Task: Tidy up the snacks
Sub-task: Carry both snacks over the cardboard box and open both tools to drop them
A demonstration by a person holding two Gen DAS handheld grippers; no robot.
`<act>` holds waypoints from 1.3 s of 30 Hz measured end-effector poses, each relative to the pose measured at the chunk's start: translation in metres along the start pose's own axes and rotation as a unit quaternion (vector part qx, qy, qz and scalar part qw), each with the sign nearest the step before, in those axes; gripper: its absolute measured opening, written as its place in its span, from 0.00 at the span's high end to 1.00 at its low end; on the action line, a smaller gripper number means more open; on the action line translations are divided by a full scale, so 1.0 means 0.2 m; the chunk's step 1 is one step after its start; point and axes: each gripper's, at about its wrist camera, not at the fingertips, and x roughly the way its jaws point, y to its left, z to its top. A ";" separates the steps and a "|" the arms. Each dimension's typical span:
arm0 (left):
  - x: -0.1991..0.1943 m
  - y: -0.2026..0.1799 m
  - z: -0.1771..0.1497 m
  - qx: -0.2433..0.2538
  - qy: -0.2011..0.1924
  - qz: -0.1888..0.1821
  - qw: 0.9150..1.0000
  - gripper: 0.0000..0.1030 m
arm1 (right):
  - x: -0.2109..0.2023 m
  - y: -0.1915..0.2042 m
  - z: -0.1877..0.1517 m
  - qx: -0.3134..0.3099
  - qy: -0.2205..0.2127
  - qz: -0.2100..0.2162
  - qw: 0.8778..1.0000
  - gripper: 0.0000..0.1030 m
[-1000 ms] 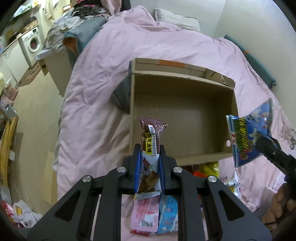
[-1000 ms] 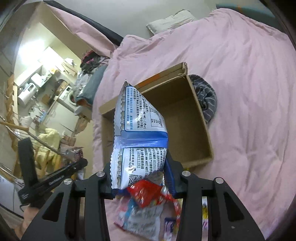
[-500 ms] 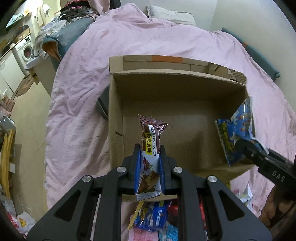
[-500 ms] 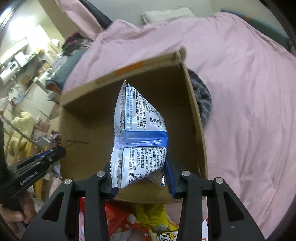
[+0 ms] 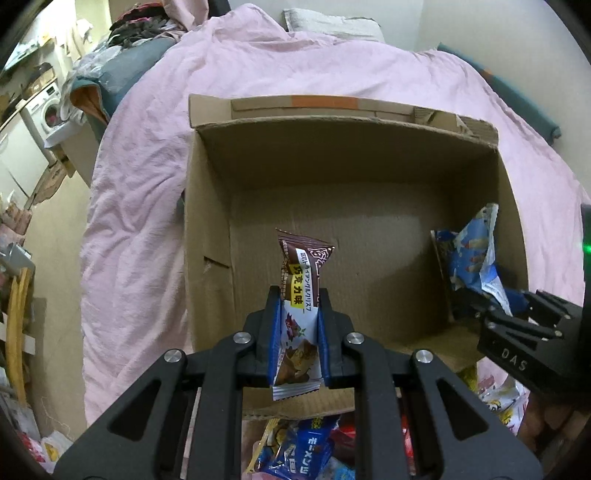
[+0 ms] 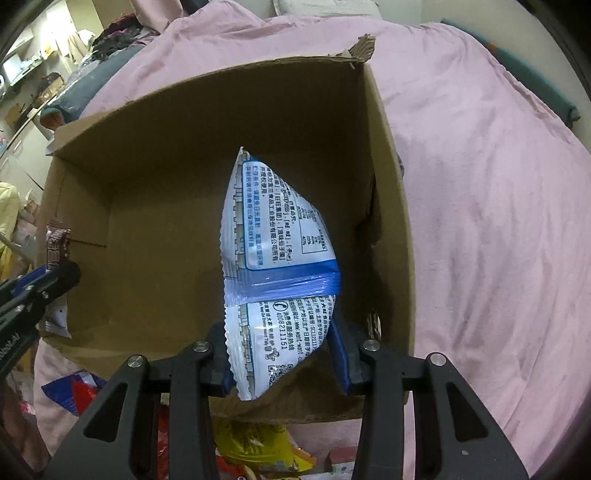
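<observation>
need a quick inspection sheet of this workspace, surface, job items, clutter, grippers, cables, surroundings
surface: pink bedcover, rumpled.
job's things: open cardboard box on the bed, floor bare; brown chocolate bar and blue-white snack bag, both gripped inside it.
clutter: loose snack packets before the box's near wall.
grippers: left gripper shut on the bar; right gripper shut on the bag.
cables: nothing seen.
surroundings: pillow, clothes pile, washing machine.
</observation>
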 end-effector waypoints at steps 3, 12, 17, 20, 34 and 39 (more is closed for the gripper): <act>0.00 0.01 0.01 -0.003 -0.004 0.004 1.000 0.86 | 0.00 0.00 0.01 0.001 0.001 0.003 1.000 0.59; 0.00 0.02 0.00 -0.010 -0.008 -0.002 1.000 0.86 | -0.02 -0.03 0.01 0.027 -0.001 0.058 0.998 0.56; -0.02 0.02 0.00 -0.010 -0.013 -0.021 1.000 0.84 | -0.06 -0.08 0.04 0.068 -0.001 0.129 0.989 0.39; -0.03 0.03 0.02 -0.018 -0.012 -0.015 1.000 0.66 | -0.13 -0.08 0.06 0.072 -0.016 0.142 0.987 0.31; -0.16 0.01 0.01 -0.098 -0.040 0.044 0.993 0.11 | -0.30 -0.08 0.06 0.041 -0.048 0.132 0.989 0.04; -0.21 0.02 -0.02 -0.107 -0.049 0.058 0.991 0.07 | -0.33 -0.11 0.04 0.054 -0.048 0.150 0.986 0.04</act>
